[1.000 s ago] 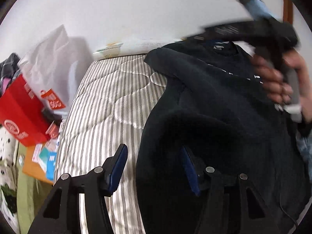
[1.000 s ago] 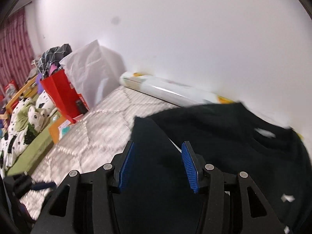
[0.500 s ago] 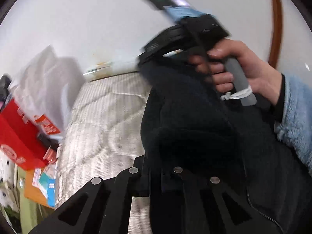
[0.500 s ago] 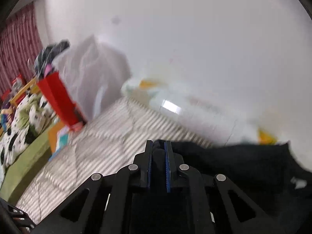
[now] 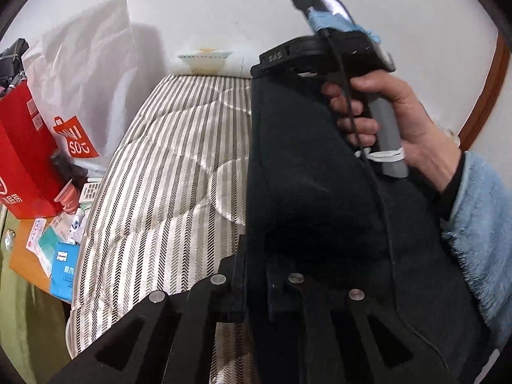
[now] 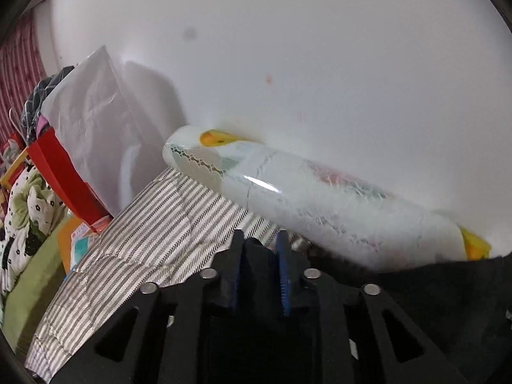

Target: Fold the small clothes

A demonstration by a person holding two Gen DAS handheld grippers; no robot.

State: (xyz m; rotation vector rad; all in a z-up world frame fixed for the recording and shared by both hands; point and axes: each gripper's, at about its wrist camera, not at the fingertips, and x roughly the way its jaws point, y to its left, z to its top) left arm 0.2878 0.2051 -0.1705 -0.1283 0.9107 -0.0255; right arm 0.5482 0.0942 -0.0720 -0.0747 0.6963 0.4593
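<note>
Both claws grip the same dark sweater (image 5: 307, 192); the left gripper (image 5: 256, 275) has its jaws pressed together on the cloth's near edge, at the bottom of its own view; the right gripper (image 6: 259, 265) has a bunched fold between its blue pads (image 6: 283, 275), the jaws having just eased apart a little, though the cloth fills the gap and the pads appear to touch it. From the left camera the right hand (image 5: 393, 118) holds its tool's grey handle at the far end of the sweater, so the cloth hangs stretched between the two claws, its left edge running straight over the striped mattress (image 5: 166, 172); the mattress lies bare to the left of that edge, up to a plastic-wrapped roll (image 6: 320, 198) against the white wall. Beyond the mattress's left side stand a red bag (image 5: 22, 147) and a white bag (image 5: 86, 73) with a red logo whose letters I cannot read surely; small packets lie below them.
</note>
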